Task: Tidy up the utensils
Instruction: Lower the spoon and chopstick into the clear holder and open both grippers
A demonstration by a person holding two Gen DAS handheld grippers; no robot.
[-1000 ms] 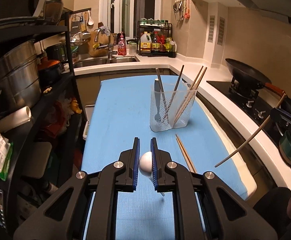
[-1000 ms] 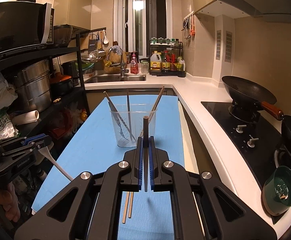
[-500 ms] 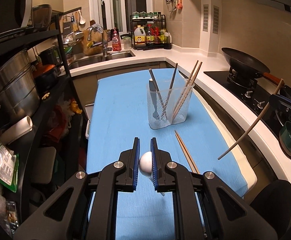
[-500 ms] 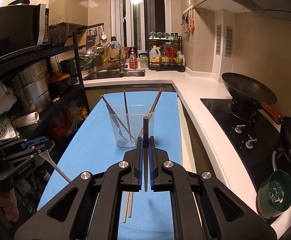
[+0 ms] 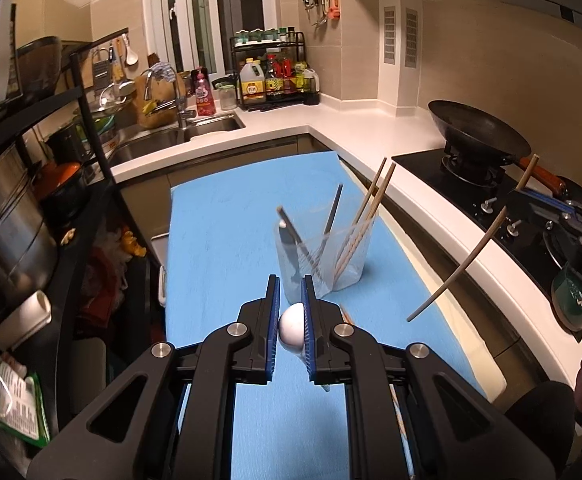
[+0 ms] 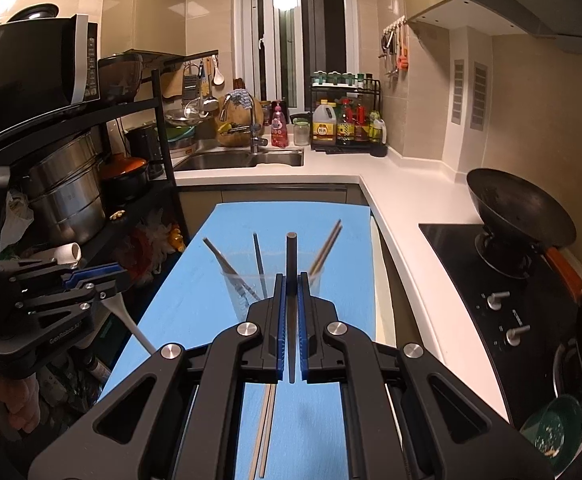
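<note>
A clear plastic cup (image 5: 323, 258) stands on the blue mat (image 5: 227, 232) and holds several chopsticks and a fork. My left gripper (image 5: 291, 292) is shut on a white spoon (image 5: 292, 329), held above the mat just in front of the cup. My right gripper (image 6: 291, 280) is shut on a single chopstick (image 6: 291, 264), upright over the near side of the cup (image 6: 247, 296). From the left wrist view that chopstick (image 5: 475, 248) slants down to the right of the cup. A pair of chopsticks (image 6: 265, 432) lies on the mat under the right gripper.
A black shelf rack with steel pots (image 5: 7, 216) lines the left side. White counter (image 5: 375, 128), sink (image 5: 179, 136) and bottle rack (image 5: 275, 76) are behind. A wok (image 5: 479, 136) sits on the stove at right, beside a green bowl (image 6: 551, 428).
Both grippers have risen and come closer over the mat. The cup sits lower and nearer in both views. Each gripper has kept its hold on its utensil.
</note>
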